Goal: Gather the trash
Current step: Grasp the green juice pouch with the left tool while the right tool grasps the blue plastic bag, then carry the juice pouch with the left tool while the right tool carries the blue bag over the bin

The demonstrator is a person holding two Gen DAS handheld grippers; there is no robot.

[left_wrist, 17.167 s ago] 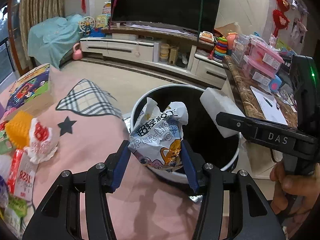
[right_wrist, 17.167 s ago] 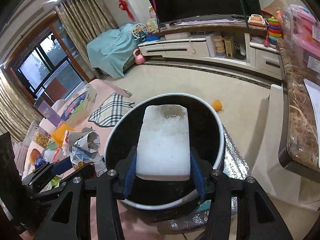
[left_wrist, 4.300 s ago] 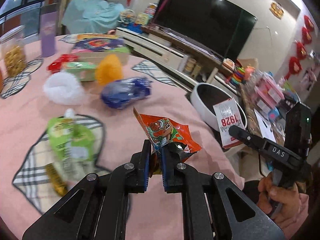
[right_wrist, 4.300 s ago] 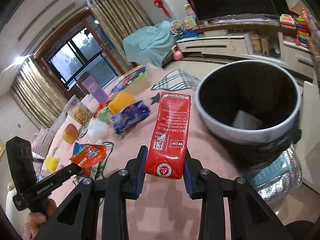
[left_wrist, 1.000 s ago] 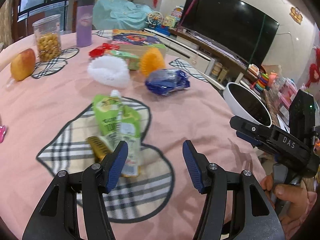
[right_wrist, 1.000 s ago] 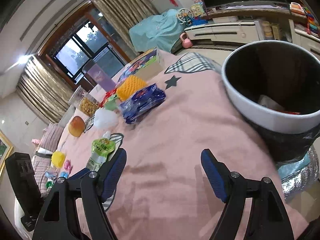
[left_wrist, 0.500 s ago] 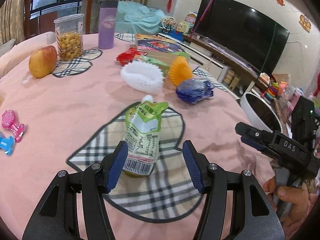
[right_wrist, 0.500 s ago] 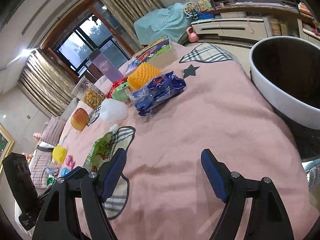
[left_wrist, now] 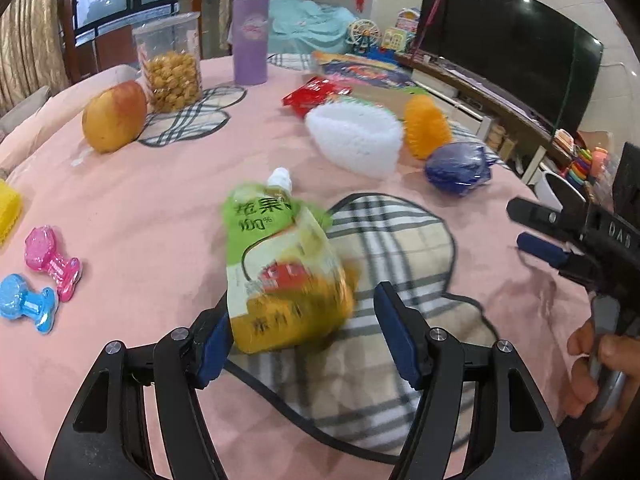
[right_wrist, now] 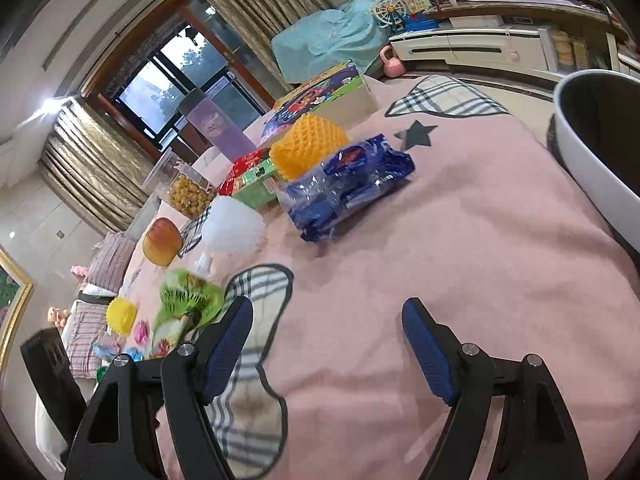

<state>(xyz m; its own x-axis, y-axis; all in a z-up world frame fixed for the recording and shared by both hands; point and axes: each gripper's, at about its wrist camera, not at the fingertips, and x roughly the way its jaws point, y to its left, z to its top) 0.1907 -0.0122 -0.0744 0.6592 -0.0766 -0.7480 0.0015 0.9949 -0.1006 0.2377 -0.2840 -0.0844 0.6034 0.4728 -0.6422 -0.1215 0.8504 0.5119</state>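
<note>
A living room with a dark television and curtained windows surrounds a table under a pink cloth [left_wrist: 160,208] with plaid patches. Near the table's near edge lies a green juice pouch [left_wrist: 276,264], white spout pointing away, its lower end between the jaws of the left gripper [left_wrist: 308,332]; those jaws have just been opening, and the right pad stands clear of the pouch while the left one is just beside it. The right gripper [right_wrist: 326,344] hovers wide open and empty over bare cloth. Farther in lies a blue plastic wrapper [right_wrist: 348,184], beside a white foam net [left_wrist: 354,142] and an orange one [left_wrist: 426,126]. The white-rimmed trash bin [right_wrist: 592,160] stands past the table's right edge.
</note>
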